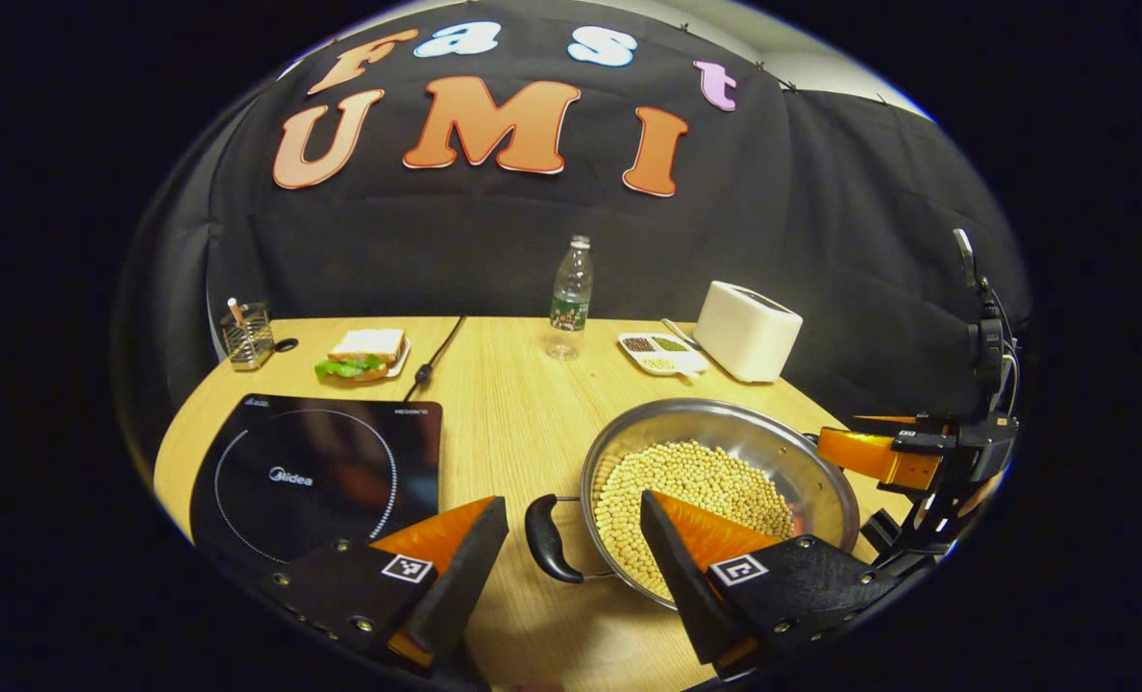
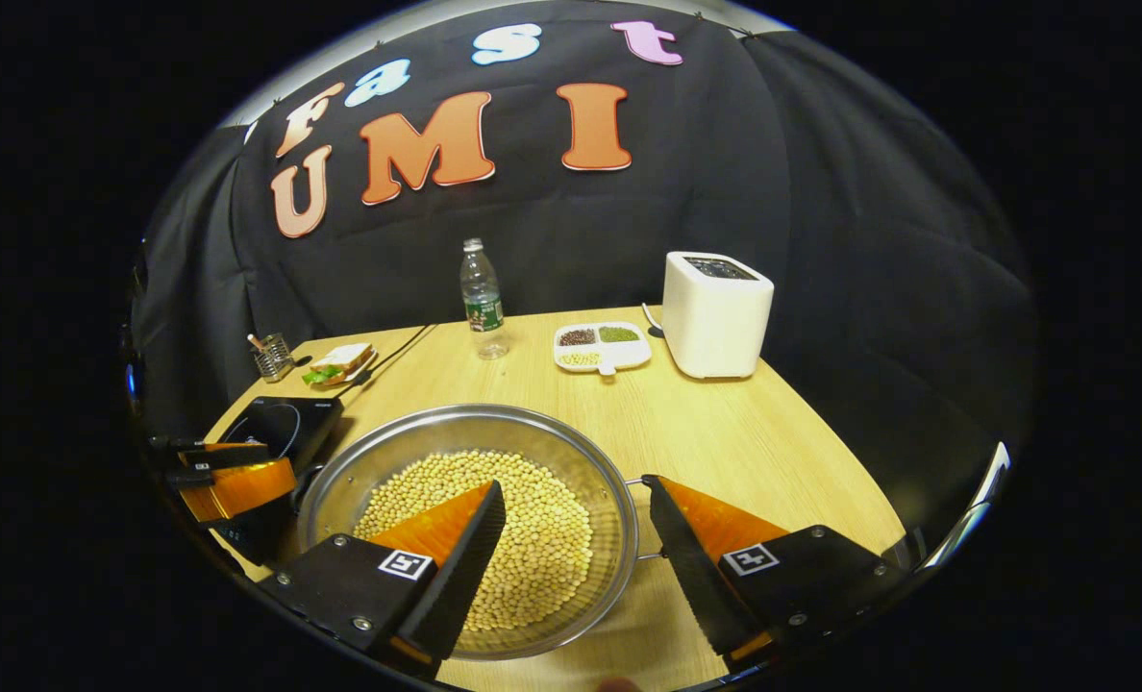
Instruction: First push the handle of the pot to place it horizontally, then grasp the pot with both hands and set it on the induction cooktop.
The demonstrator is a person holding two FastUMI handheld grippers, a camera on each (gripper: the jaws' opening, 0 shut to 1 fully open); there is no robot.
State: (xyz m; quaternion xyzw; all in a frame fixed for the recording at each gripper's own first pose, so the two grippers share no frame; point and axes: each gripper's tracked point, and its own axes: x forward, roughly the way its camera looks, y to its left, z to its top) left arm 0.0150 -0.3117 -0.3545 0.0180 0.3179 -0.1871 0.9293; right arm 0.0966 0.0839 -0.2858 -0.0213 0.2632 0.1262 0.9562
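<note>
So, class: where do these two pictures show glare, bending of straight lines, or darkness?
Left gripper view: the wooden table's edges bow from fisheye distortion, and light glints off the round steel pot of soybeans. Right gripper view: the pot's rim gleams; the black induction cooktop sits dim at the left edge.

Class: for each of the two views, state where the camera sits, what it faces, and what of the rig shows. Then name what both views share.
Left gripper view: rides the left claw, open astride the pot's black handle; faces the induction cooktop; right claw beyond.
Right gripper view: rides the right claw, open astride the pot rim; left claw opposite.
Shared: pot of soybeans, water bottle, toaster.
</note>
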